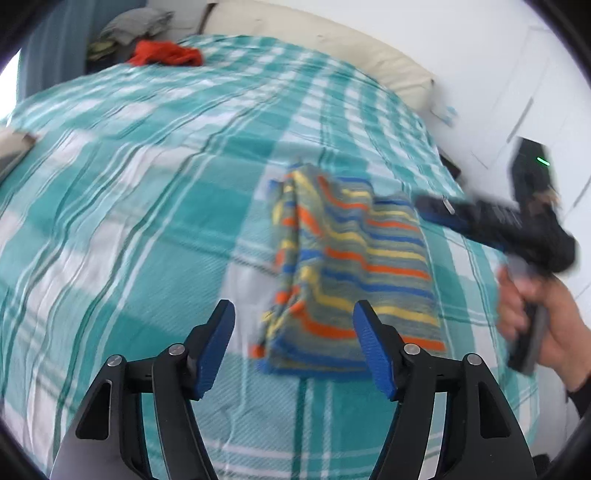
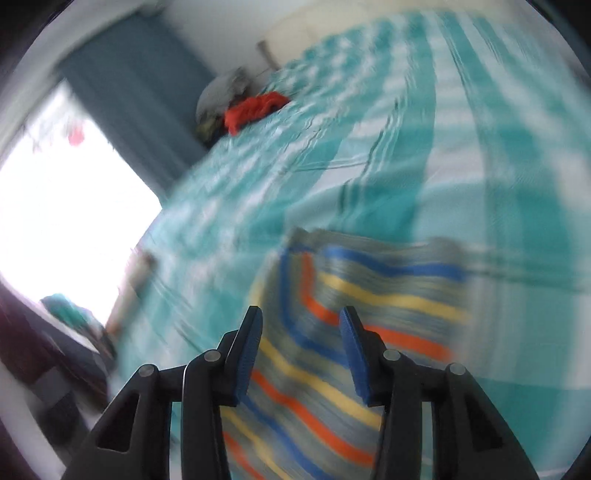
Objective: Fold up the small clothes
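A: Left side status?

B: My left gripper point(image 1: 293, 345) is spread wide, nothing between the pads. It hangs over the bedspread point(image 1: 140, 206), tilted down. The striped garment point(image 1: 354, 266) lies folded flat on the bed, straight ahead of the tips and a little right; my right-hand finger point(image 1: 373, 350) overlaps its near edge in the left view. Whether it touches the cloth, can't tell.

A: Anything further out?

B: Far ahead and left, a red garment point(image 1: 166, 53) bunched at the far edge of the bed, grey clothes point(image 1: 136, 22) piled just beyond it. A cream pillow point(image 1: 332, 44) runs along the far right.

A: Right side?

B: My right gripper point(image 2: 301, 354) is partly spread, also holding nothing. Its view is badly blurred. The striped garment point(image 2: 369, 302) fills the space under and ahead of the tips, flat on the bedspread point(image 2: 480, 166). The red garment point(image 2: 255, 109) sits far ahead, left of the tips. In the left view the right gripper point(image 1: 439, 210) shows just right of the striped garment, with my hand point(image 1: 543, 317) on its grip.
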`<state>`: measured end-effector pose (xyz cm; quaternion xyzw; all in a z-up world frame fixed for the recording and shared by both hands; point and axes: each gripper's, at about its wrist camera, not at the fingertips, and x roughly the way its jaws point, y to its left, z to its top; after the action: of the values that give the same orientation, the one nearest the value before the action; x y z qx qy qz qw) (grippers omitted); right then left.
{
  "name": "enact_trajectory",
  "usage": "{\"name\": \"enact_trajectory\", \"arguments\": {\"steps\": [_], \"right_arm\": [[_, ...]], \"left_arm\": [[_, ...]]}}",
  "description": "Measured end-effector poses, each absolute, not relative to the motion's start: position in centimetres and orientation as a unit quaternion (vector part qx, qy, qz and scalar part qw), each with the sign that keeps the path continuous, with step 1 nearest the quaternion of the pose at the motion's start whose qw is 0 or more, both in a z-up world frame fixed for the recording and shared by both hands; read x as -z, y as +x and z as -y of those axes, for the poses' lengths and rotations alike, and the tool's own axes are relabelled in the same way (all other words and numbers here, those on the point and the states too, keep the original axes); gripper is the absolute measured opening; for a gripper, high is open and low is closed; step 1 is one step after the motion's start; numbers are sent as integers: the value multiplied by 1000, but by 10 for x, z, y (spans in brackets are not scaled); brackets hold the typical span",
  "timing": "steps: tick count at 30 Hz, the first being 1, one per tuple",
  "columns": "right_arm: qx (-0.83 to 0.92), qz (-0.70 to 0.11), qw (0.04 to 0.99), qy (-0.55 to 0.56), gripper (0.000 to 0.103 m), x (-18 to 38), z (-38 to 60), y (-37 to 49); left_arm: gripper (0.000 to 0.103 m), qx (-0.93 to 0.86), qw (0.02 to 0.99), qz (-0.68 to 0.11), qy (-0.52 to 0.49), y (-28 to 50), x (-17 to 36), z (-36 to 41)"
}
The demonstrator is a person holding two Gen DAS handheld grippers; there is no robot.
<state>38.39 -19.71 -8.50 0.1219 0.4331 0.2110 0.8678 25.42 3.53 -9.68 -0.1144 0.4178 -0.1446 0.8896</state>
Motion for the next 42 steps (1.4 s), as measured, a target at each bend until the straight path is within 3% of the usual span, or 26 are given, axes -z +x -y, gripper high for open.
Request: {"name": "enact_trajectory", "arguments": {"steps": [6,10,14,18,22,25,31,36,38,39,41,42], "right_arm": [[-262,-479,838,14,40,126,176,313],[-232,-476,846,-59,42,154,160,287],[-231,-443,866,-17,44,123,177,291],[-202,-425,883,-1,44,108,188,329],[-189,-472,861,22,44,141,192,364],[-185,-479,858,5,44,162,190,361],[-182,-414,892,20,44,120,207,368],[-124,-517,844,63,46,162,222,432],[-123,-507,848,92,47,161,230,428],[-125,-487,857,115,50,150,237,417],[-146,-457,864,155,73,137,249,395],[-155,-437,868,178,77,134,258,379]], "left_arm": [[64,74,867,-488,-66,290,147,-28],[68,78,870,-483,-53,279,127,-44],[88,121,885,-442,-78,289,93,-52],[89,156,875,-455,-60,333,97,-21],[87,103,856,-506,5,374,145,-9],[89,110,856,-503,-45,376,146,-30],[91,151,867,-466,-93,371,120,-38],[91,142,844,-516,-39,387,143,-18],[92,168,846,-501,-68,379,135,-31],[93,185,845,-494,-87,375,131,-39],[98,211,839,-487,-122,369,129,-53],[98,219,834,-489,-132,368,131,-56]]}}
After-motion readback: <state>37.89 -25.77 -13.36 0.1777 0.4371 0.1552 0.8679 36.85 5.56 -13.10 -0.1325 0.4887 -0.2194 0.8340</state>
